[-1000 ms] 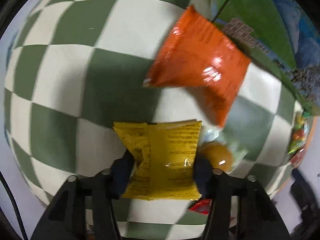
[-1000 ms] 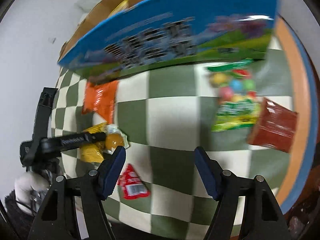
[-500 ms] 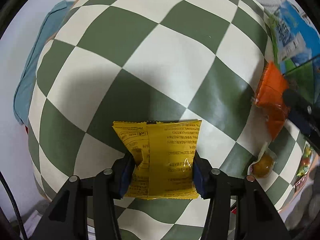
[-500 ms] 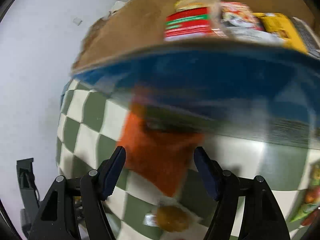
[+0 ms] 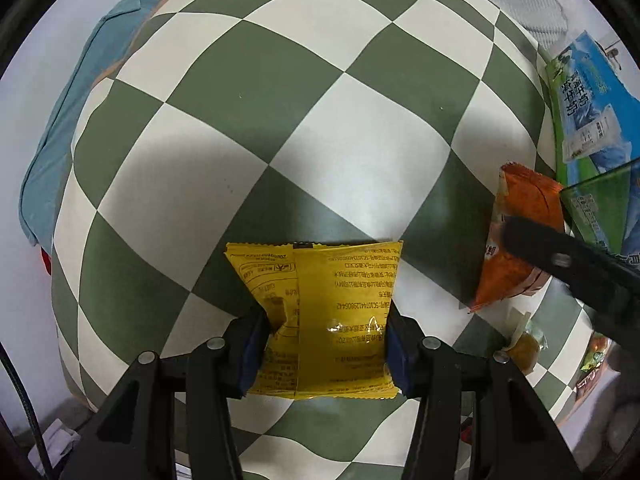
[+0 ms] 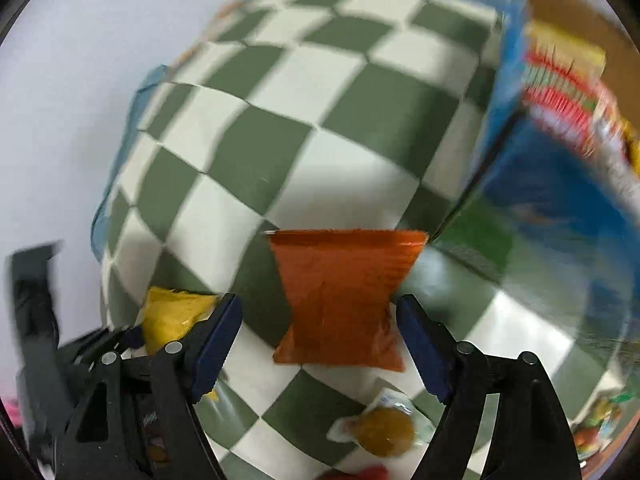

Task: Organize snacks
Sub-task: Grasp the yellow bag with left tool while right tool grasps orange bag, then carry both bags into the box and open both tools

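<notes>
My left gripper (image 5: 322,346) is shut on a yellow snack packet (image 5: 320,312) and holds it above the green-and-white checkered tablecloth (image 5: 280,112). My right gripper (image 6: 318,340) is open, its jaws on either side of an orange snack packet (image 6: 344,292) that lies on the cloth beside the blue snack box (image 6: 560,184). I cannot tell if the pads touch it. The orange packet (image 5: 516,236) and the right gripper also show at the right of the left wrist view. The yellow packet (image 6: 172,316) shows at lower left in the right wrist view.
A small clear-wrapped brown pastry (image 6: 384,432) lies on the cloth just below the orange packet. The box holds several red and yellow packets (image 6: 560,96). A red packet (image 6: 360,472) and a colourful candy bag (image 6: 596,432) lie near the table's edge. The right wrist view is blurred.
The left gripper has lifted the yellow packet up and away, leftward. The right gripper has swung across to the orange packet, which now sits between its open jaws.
</notes>
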Demonstrator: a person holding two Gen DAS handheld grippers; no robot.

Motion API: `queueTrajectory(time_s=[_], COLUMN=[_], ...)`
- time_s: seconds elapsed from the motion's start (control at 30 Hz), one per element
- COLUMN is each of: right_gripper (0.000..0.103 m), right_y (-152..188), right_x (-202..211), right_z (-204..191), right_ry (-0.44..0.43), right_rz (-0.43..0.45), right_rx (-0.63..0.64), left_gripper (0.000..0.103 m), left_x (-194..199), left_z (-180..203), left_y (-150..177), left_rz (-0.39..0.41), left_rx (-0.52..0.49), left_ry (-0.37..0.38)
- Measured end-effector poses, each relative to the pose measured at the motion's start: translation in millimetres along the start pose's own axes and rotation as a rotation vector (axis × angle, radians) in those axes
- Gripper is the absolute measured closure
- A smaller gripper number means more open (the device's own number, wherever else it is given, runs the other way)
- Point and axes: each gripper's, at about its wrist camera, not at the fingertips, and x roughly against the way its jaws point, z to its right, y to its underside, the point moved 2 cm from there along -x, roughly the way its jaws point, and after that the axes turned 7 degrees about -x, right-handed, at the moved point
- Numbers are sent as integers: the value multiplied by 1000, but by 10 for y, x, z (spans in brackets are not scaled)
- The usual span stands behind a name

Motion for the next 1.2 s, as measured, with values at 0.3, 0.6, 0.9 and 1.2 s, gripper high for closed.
queueTrajectory(time_s=[0.3, 0.6, 0.9, 1.2], right_gripper=[52, 53, 53, 53], right_y=[119, 583, 488, 60], right_x=[-15, 1248, 2648, 2591], right_z=[69, 294, 1265, 2513], right_ry=[79, -53, 24, 121], right_rz=[44, 242, 477, 391], right_rx=[-5, -34, -214, -373], left_gripper=[57, 57, 57, 57], left_x=[205, 1208, 1701, 909], left_z=[191, 833, 2393, 3547], left_y=[-14, -102, -774, -1374], left_rz=[41, 211, 231, 29], left_rx=[-51, -169, -385, -430], left_ry=[-29, 100, 295, 285])
